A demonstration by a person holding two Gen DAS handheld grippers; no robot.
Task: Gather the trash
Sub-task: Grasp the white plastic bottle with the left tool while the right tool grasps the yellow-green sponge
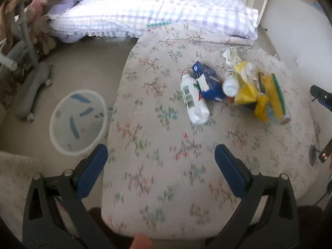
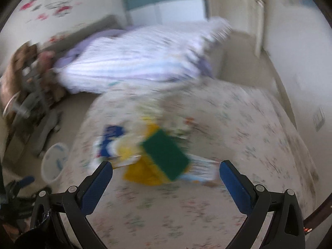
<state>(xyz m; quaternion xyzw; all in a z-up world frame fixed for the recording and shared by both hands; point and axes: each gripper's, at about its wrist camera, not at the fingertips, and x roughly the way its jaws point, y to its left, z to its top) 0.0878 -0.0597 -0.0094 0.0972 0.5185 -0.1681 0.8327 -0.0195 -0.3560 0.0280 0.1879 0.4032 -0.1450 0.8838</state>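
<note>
A pile of trash lies on the floral bed [image 1: 166, 166]: a white plastic bottle [image 1: 194, 99], a blue box [image 1: 207, 81], a small white bottle [image 1: 230, 84], yellow wrappers [image 1: 249, 95], a yellow-green sponge [image 1: 274, 95] and crumpled paper [image 1: 232, 55]. A white waste bin [image 1: 77, 121] stands on the floor left of the bed. My left gripper [image 1: 160, 157] is open and empty, short of the pile. My right gripper [image 2: 166, 174] is open and empty, just in front of the green sponge [image 2: 166, 152] and yellow wrapper [image 2: 143, 172]. The right wrist view is blurred.
A purple checked duvet [image 1: 145, 8] lies at the head of the bed. A grey wheeled chair base [image 1: 31, 83] and plush toys [image 1: 16, 4] stand at the left. A wall [image 1: 300, 41] runs along the right. The bin also shows in the right wrist view [image 2: 54, 161].
</note>
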